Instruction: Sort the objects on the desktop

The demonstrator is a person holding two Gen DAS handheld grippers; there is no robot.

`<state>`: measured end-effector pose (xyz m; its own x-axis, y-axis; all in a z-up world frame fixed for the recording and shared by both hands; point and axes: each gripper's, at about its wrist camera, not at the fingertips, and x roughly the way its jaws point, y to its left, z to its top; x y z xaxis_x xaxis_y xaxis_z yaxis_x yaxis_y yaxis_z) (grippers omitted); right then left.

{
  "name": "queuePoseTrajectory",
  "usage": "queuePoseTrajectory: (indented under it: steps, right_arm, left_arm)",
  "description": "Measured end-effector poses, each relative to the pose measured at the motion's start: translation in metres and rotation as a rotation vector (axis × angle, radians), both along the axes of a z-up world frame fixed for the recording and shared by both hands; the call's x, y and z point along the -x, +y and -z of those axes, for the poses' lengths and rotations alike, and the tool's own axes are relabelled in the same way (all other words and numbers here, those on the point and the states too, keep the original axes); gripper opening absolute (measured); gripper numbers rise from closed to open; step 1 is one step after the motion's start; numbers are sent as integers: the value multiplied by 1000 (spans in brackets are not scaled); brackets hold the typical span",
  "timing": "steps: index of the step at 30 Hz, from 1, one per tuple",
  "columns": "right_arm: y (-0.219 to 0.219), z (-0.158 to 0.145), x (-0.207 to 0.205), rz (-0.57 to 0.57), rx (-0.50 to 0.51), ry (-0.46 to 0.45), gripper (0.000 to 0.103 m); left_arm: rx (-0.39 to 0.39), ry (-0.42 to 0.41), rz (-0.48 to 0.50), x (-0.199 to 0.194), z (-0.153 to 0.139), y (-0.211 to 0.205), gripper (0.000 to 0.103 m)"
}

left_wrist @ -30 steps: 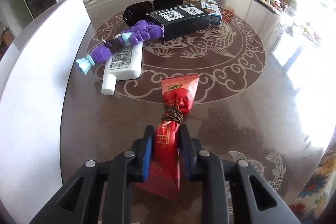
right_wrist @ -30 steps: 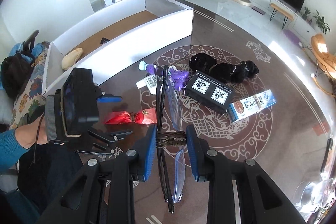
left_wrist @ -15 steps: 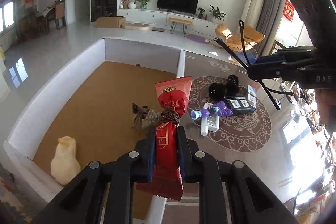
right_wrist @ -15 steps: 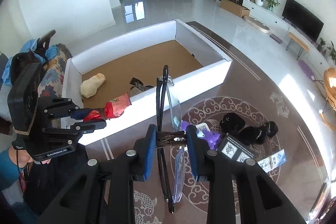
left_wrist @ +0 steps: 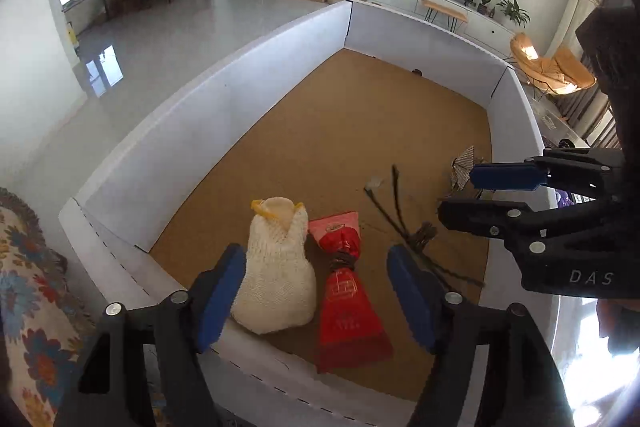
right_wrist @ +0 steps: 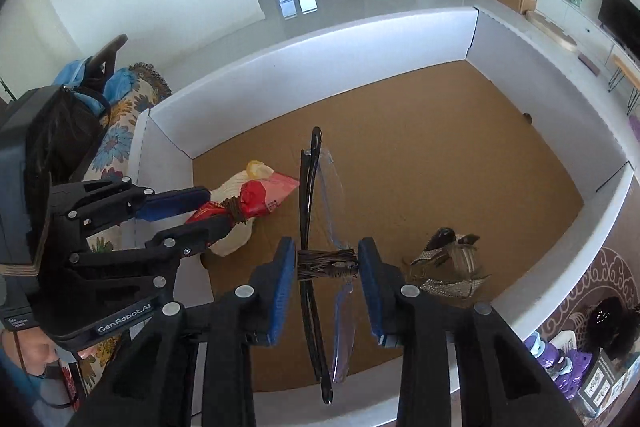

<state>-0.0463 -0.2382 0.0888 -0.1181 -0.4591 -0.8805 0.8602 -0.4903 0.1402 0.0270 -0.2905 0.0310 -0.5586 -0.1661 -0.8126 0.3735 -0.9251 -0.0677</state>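
My left gripper (left_wrist: 316,259) hangs over the white-walled, cork-floored box (left_wrist: 200,131), its jaws wide and still opening. Below them the red packet (left_wrist: 348,291) lies loose on the box floor against a cream knitted toy (left_wrist: 280,279); neither pad touches it. My right gripper (right_wrist: 326,245) is over the same box, jaws opening. The folded glasses tied with brown cord (right_wrist: 320,263) sit between its pads. In the left wrist view the glasses (left_wrist: 400,219) are blurred and a little clear of the right gripper (left_wrist: 456,193).
A glittery brown hair bow (right_wrist: 448,267) lies on the box floor near the right wall. Outside it, on the patterned table, are a purple toy (right_wrist: 560,359) and a black object (right_wrist: 608,319). A floral sofa cover (left_wrist: 24,287) borders the box's left.
Both grippers have swung from the table to above the box. The left one has opened and let the red packet drop beside the cream toy. The right one still frames the glasses.
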Motion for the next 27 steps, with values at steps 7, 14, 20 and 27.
queuePoseTrajectory:
  steps: [7,14,20,27]
  right_arm:
    - [85,-44,-12,91,218,179,92]
    - [256,-12,-3,348,106,383,103]
    - [397,61,13,682,-55,258,103]
    - [452,84,-1,831,-31,206,103]
  left_arm:
    - [10,163,55,-18,-38,48,80]
    - [-81,292,372,-15,-51,191,103]
    - [-134,144,501,26,6,290,103]
    - [-76,96,496,37,52,316,103]
